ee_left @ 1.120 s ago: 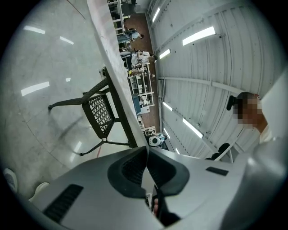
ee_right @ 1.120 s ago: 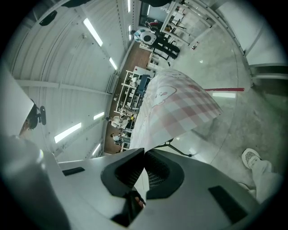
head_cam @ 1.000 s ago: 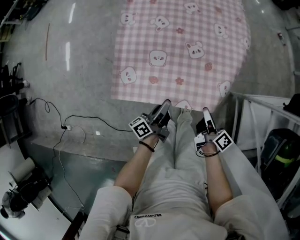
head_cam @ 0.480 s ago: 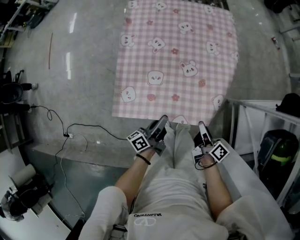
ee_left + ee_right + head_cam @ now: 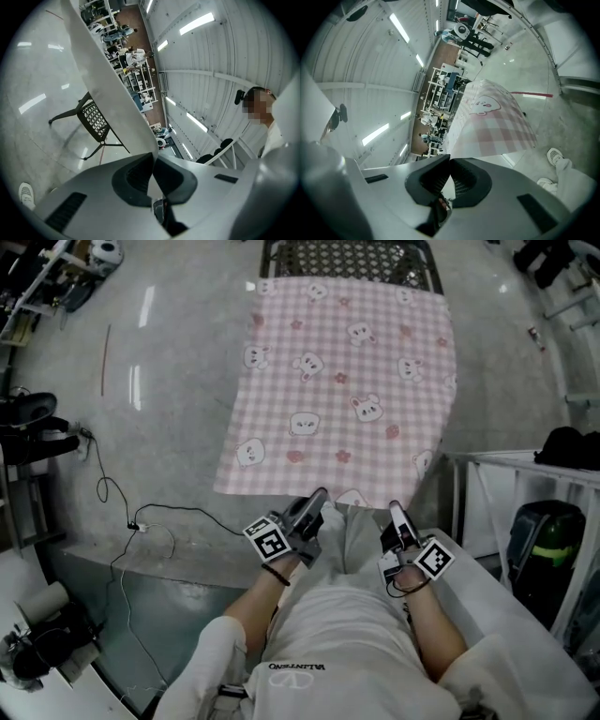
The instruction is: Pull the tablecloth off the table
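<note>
Tablecloth (image 5: 342, 390) is gripped at its near edge by both grippers. In the left gripper view, the jaws of the left gripper (image 5: 152, 165) are pressed together on a thin fold of the cloth, which runs up and away from them as a pale, taut sheet. In the right gripper view, the jaws of the right gripper (image 5: 448, 169) are closed in the same way on the cloth edge, and the pink checked side spreads out beyond them.

In the head view, the left gripper (image 5: 305, 514) and the right gripper (image 5: 395, 524) are held close to the person's body, one at each end of the near edge. From there the cloth stretches forward, flat and above the floor (image 5: 159, 427). Its far edge lies across the black mesh table (image 5: 352, 257), and the far part of the mesh top shows bare behind it.

I judge the pull to be well along. The cloth is mostly off, but its far strip seems to rest on the table. How much of the table lies under it I cannot tell. What is left is to draw that strip clear.
</note>
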Motion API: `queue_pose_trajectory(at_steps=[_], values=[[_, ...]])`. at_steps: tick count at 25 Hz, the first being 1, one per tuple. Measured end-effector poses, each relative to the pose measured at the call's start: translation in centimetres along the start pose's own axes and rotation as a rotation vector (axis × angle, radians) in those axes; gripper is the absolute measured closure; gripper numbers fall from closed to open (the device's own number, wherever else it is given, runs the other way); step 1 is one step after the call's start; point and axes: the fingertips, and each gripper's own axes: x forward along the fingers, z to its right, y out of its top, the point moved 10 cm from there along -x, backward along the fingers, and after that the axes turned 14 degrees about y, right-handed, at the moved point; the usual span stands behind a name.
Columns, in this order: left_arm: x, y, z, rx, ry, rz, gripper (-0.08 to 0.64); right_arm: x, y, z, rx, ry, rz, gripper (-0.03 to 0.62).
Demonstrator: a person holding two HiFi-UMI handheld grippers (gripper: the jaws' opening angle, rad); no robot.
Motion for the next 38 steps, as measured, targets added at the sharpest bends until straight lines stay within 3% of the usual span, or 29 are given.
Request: queue_pose_trajectory(at_steps=[4,12,22,29,38], values=[[-0.4,0.4,1.3,0.015,-0.001,-0.024,0.557,0.0,1.0,-1.5,0.031,-0.031,-0.034,0.581],[-2.1,0.2,6.5,0.009,-0.022,-0.035,0.557,-3.0,1.1,-6.2,0.058,0.002,0.050,0.581],[-5.8,1.1,11.0,-0.003,-0.061,-0.072,0.557,-4.6,0.5,-12.3,-0.057,0.080,0.035,0.580],[-7.3,2.2,13.6,0.034,-0.100,-0.085,0.557,-5.4,0.0,-14.9,-0.040,0.109,0.068,0.581],[-8.8,4.3,18.2,0.041,-0.182,-0.101,0.557,-5.5,1.1,-20.2,-0.127,0.240,0.078,0.581]])
